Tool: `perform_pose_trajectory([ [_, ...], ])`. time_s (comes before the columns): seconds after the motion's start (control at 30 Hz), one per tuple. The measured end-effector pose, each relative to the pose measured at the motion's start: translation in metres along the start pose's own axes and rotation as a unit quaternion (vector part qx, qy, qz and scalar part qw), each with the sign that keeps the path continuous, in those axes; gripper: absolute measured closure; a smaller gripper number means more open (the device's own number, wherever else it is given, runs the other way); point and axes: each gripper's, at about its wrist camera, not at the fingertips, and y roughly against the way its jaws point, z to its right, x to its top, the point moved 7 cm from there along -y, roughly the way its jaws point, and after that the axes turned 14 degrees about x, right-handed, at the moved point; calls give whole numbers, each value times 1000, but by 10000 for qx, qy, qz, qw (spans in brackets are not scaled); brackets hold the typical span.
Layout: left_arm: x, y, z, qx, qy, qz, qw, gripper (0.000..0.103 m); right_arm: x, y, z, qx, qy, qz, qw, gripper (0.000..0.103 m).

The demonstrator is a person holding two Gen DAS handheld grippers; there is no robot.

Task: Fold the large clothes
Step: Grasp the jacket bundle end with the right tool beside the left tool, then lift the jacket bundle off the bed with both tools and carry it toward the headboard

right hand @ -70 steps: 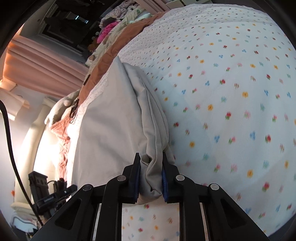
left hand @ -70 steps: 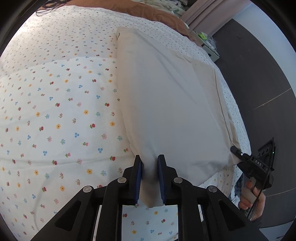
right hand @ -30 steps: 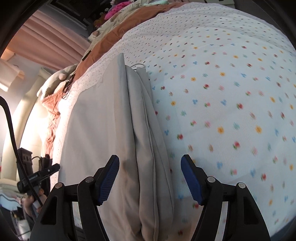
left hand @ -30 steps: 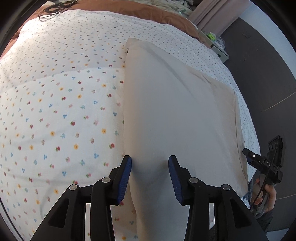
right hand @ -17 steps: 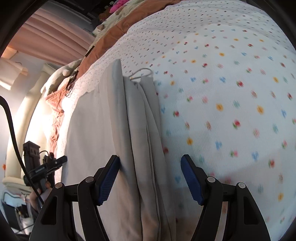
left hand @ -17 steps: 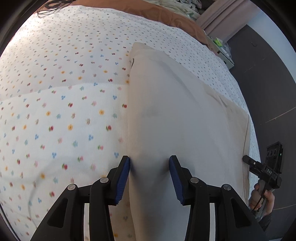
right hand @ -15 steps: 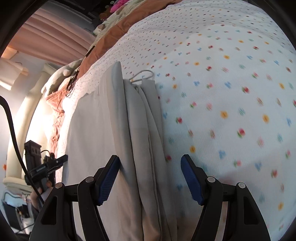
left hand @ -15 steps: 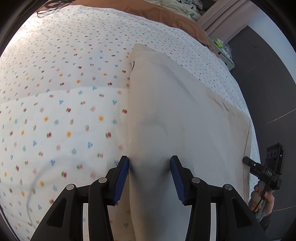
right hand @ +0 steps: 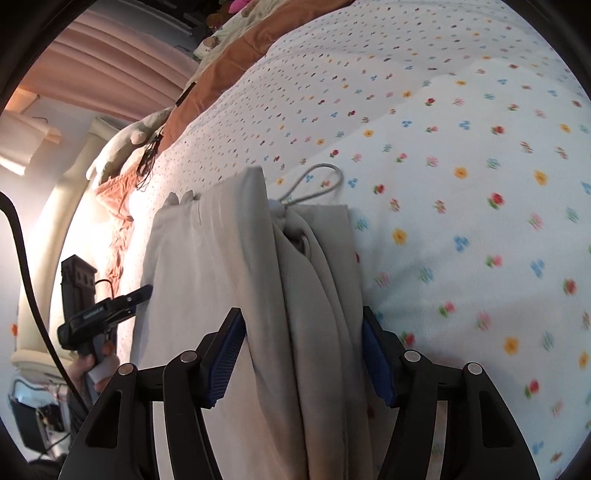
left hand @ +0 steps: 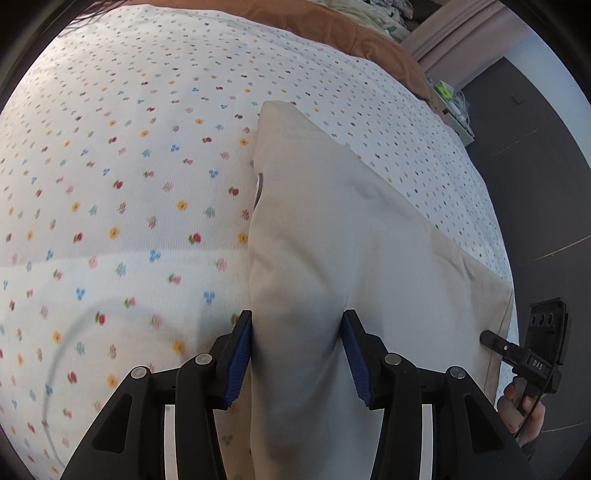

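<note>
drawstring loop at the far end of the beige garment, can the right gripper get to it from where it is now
Probably yes. The drawstring loop lies exposed on the floral bedspread, nothing covering it. The right gripper would first need to clear the beige garment between its closing jaws.

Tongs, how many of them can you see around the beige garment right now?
2. The left tongs straddle one edge of the folded beige garment on the floral bedspread; the right tongs, closing with cloth between them, straddle its opposite, layered edge near the drawstring loop.

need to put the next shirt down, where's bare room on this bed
The flowered sheet is bare left of the beige garment, up to the brown blanket. A thinner strip runs along the garment's far edge. The near end is crowded by both grippers.
</note>
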Motion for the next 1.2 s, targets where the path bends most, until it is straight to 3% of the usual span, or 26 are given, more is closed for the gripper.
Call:
perform_pose_trajectory([
  [0.13,6,-3,5,76,-13,34,10000,55,2,-4,-1,112,-34,-28,9999,65],
  [0.27,4,5,9,138,-103,184,9997,71,-1,5,-18,-82,290,156,9994,86],
  [0.33,5,12,12,158,-165,291,9993,78,-3,10,-32,-202,491,273,9982,89],
  [0.47,4,35,13,84,-246,565,9981,85,-7,21,-62,-388,837,493,9945,91],
  [0.73,-2,90,21,-52,-362,1140,9928,88,-22,44,-115,-460,1304,879,9865,92],
  [1.2,-33,190,9,-282,-283,1972,9795,90,-66,77,-211,-28,1929,1262,9731,92],
])
